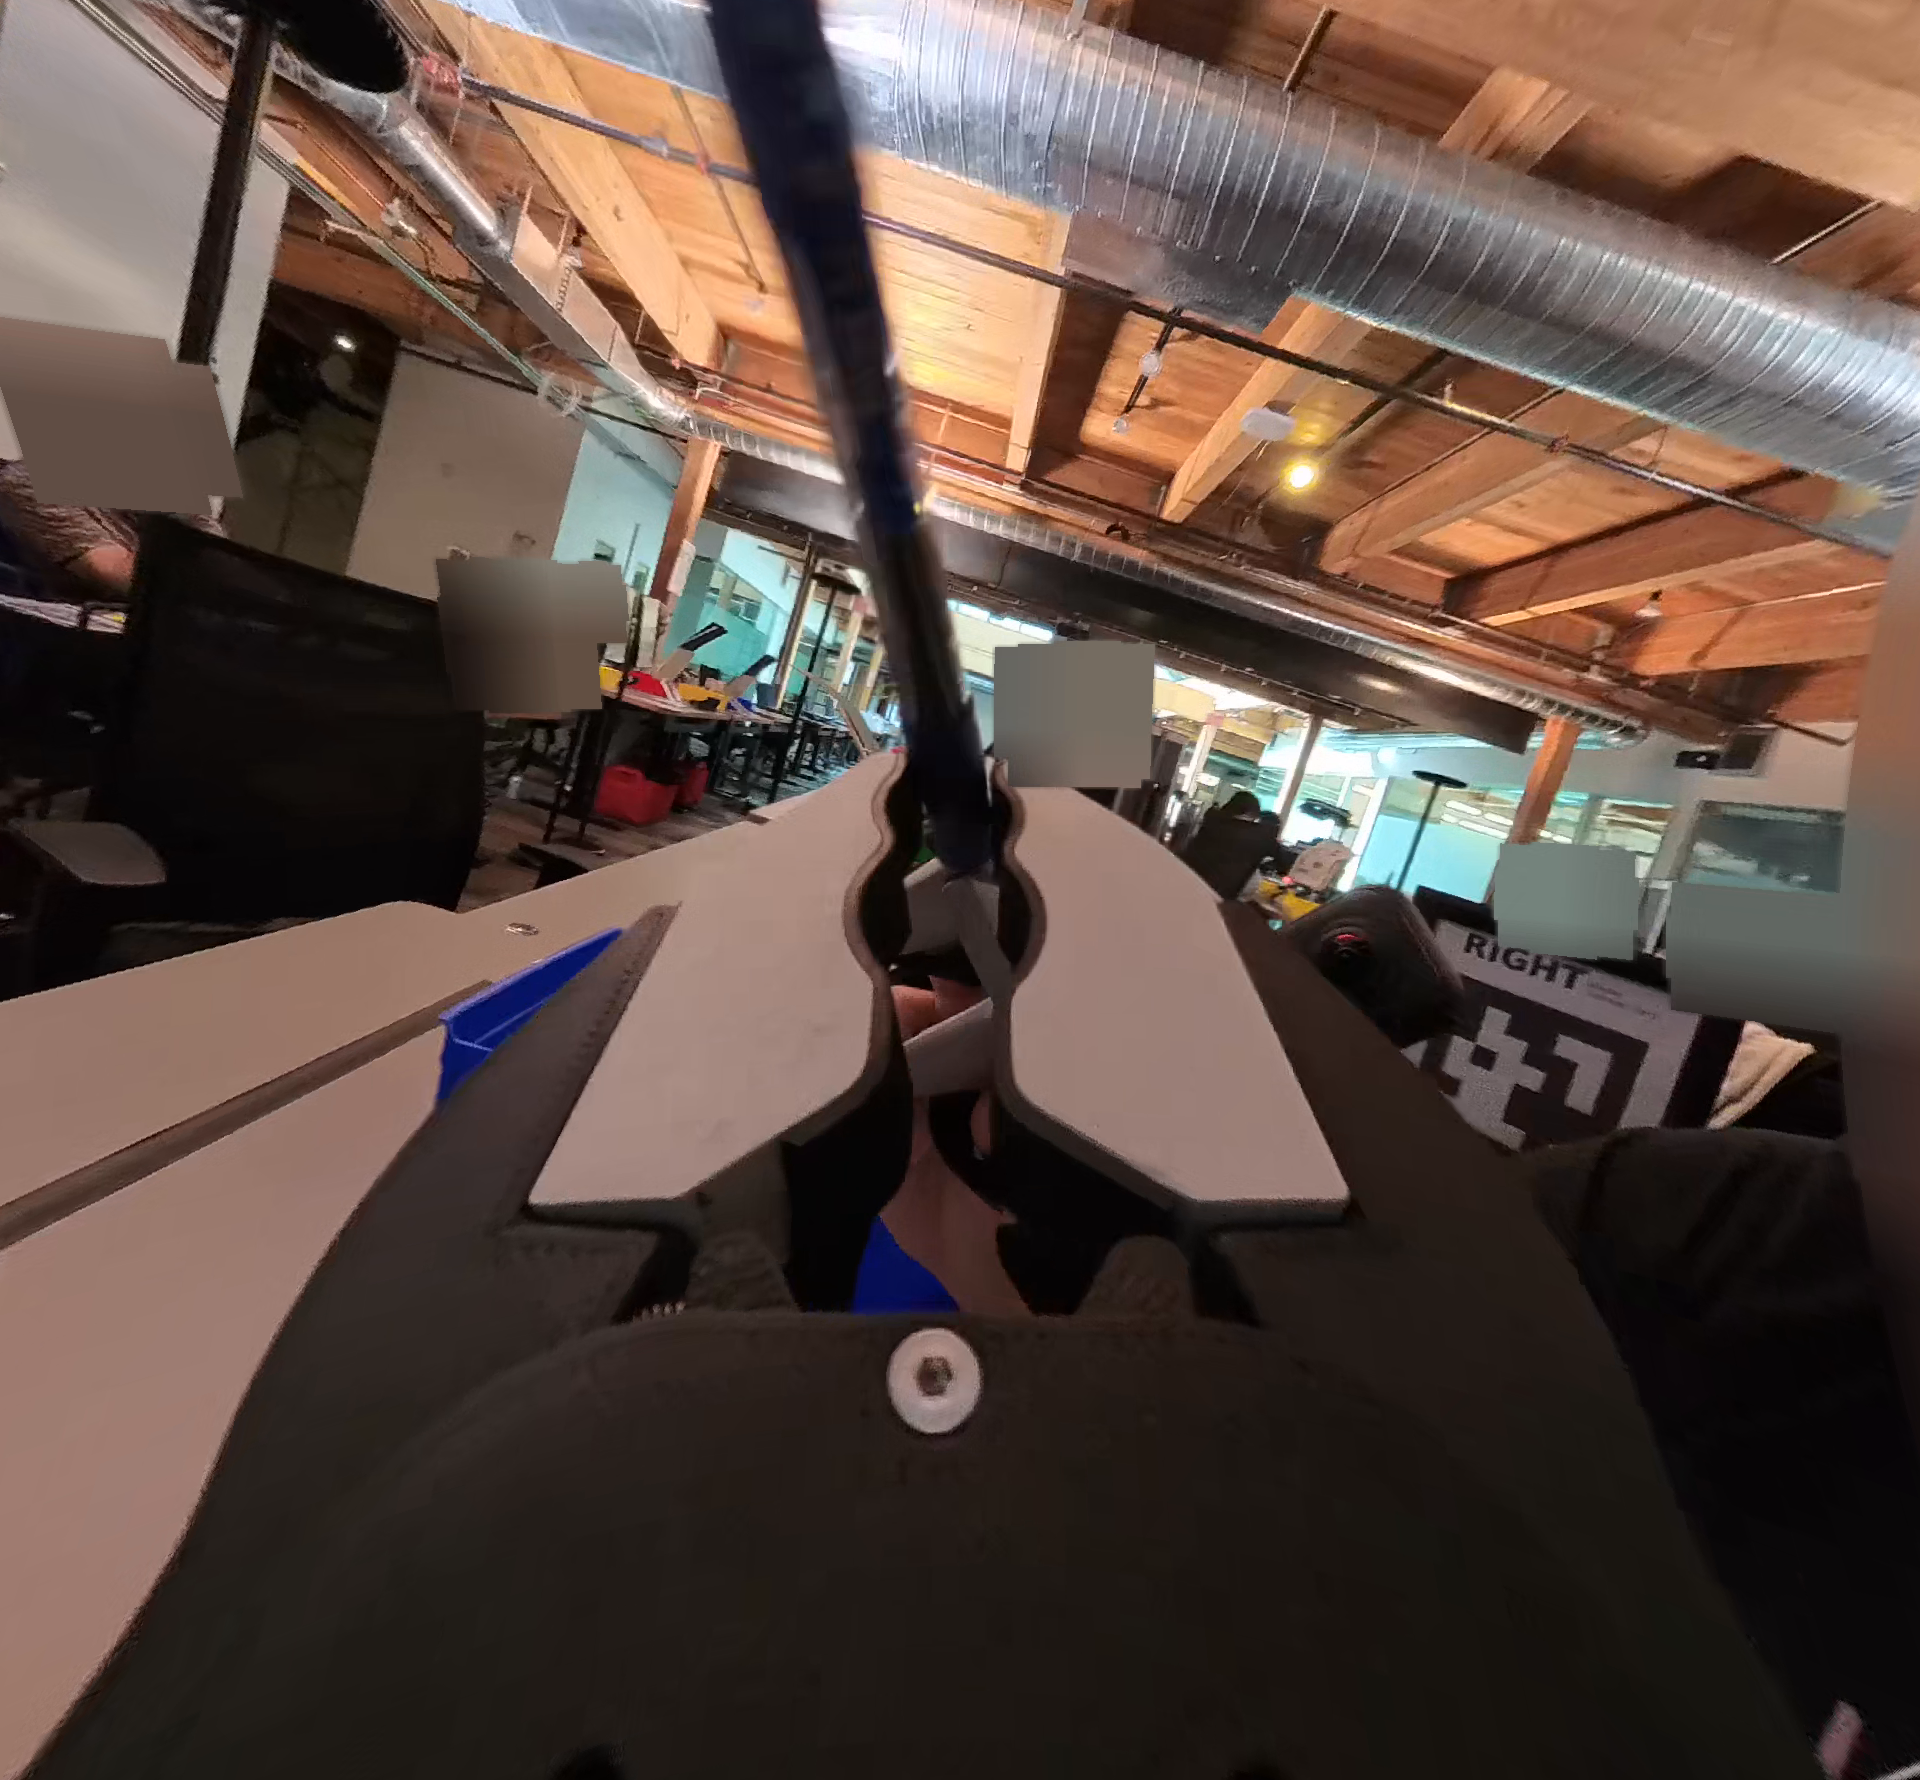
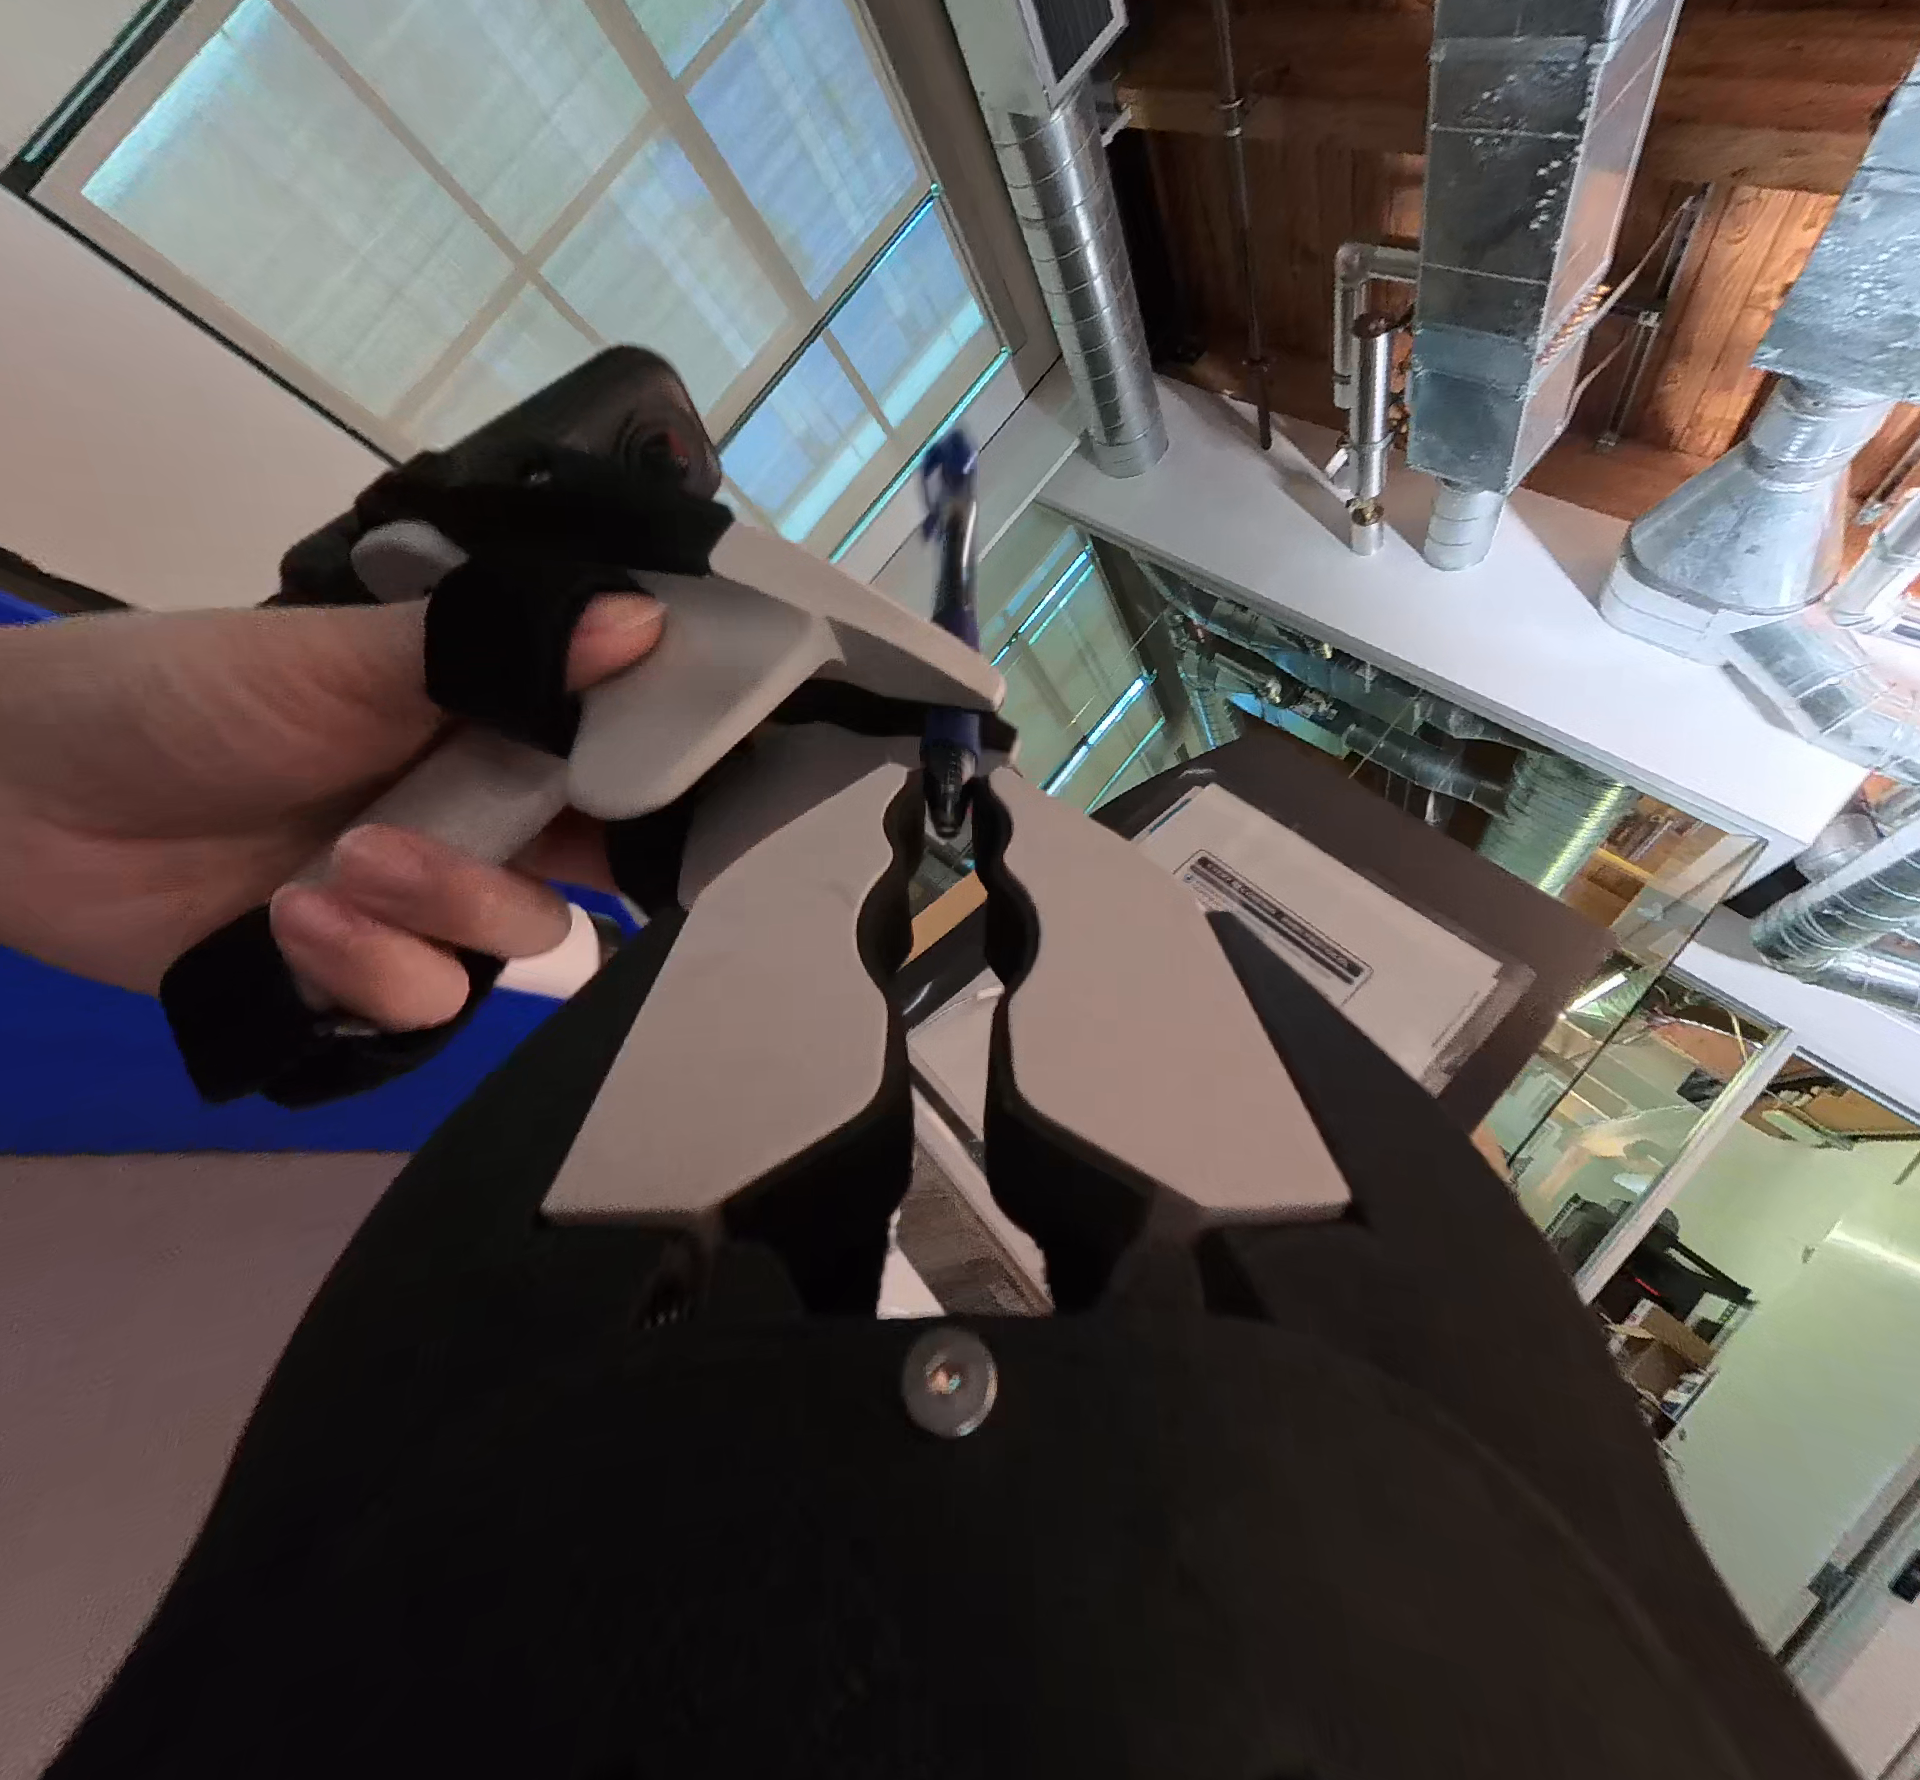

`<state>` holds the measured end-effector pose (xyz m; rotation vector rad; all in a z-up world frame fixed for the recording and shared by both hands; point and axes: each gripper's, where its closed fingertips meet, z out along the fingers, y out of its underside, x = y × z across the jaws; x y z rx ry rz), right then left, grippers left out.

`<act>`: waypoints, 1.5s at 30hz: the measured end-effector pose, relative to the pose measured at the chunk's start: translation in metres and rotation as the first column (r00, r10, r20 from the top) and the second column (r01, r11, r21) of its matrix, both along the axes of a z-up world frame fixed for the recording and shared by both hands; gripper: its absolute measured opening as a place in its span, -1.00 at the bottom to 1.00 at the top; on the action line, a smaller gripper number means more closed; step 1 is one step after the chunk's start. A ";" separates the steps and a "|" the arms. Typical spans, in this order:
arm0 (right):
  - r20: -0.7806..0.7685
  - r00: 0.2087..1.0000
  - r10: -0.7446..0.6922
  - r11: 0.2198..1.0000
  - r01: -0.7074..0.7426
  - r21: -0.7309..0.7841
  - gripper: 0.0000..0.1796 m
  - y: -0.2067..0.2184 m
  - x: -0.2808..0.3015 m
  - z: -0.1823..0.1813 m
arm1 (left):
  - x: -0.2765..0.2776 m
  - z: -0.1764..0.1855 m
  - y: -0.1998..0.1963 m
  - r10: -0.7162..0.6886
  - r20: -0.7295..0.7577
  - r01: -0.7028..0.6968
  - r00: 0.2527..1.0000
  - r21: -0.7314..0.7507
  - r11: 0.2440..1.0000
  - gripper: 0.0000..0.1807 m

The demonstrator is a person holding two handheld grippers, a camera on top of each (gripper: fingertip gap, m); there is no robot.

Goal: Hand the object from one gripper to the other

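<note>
A dark blue pen [image 1: 831,276] stands nearly upright in the left wrist view, blurred toward its top. My left gripper [image 1: 951,795] is shut on its lower part. In the right wrist view the pen [image 2: 956,577] rises behind the left gripper [image 2: 992,707], which comes in from the left in a gloved hand [image 2: 260,722]. My right gripper [image 2: 951,785] is closed around the pen's lower tip, just under the left gripper's jaws. The right gripper's tagged body [image 1: 1538,1044] shows to the right in the left wrist view.
A white table [image 1: 208,1055] with a blue bin [image 1: 520,1003] lies to the left and below. A black chair [image 1: 291,722] stands beyond it. Both grippers are raised, with metal ducts [image 1: 1455,224] and wooden beams overhead. A large window [image 2: 468,172] is at the left.
</note>
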<state>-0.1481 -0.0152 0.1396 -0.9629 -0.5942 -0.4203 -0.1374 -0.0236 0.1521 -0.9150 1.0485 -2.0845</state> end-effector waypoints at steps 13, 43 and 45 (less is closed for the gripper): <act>0.711 0.686 -0.157 0.962 0.268 -0.047 -0.69 0.021 0.009 -0.054 | 0.013 -0.092 0.071 0.613 -0.365 -0.138 0.701 0.773 0.619 -0.88; 0.764 0.591 -0.259 0.815 0.558 -0.156 -0.87 0.064 0.065 -0.101 | 0.012 -0.105 0.077 0.649 -0.457 -0.072 0.608 0.783 0.618 -0.50; 0.630 0.699 -0.338 0.787 0.577 -0.217 -0.87 0.062 0.082 -0.081 | 0.011 -0.076 0.079 0.660 -0.352 -0.217 0.663 0.754 0.620 -0.39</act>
